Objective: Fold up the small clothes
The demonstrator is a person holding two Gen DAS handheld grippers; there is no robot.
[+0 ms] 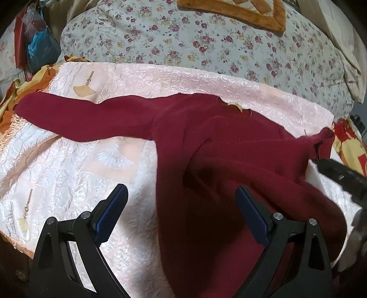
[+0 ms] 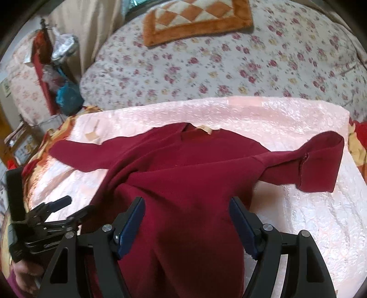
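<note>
A dark red long-sleeved top (image 1: pixel 229 146) lies on a pink quilted cloth (image 1: pixel 68 165), collar away from me, body bunched and creased. Its left sleeve (image 1: pixel 80 119) stretches out flat to the left. Its right sleeve (image 2: pixel 309 160) stretches right with the cuff folded back. My left gripper (image 1: pixel 181 197) is open and empty above the top's lower left edge. My right gripper (image 2: pixel 187 208) is open and empty over the top's lower body (image 2: pixel 190 183). The left gripper also shows in the right wrist view (image 2: pixel 68 206), at the far left.
The pink cloth (image 2: pixel 298 119) covers the near part of a bed. A floral quilt (image 2: pixel 206 68) lies behind it, with an orange-bordered patchwork mat (image 2: pixel 197 20) on it. Bags and clutter (image 2: pixel 62 87) stand at the far left. Orange and yellow fabric (image 1: pixel 13 96) pokes out at the cloth's left edge.
</note>
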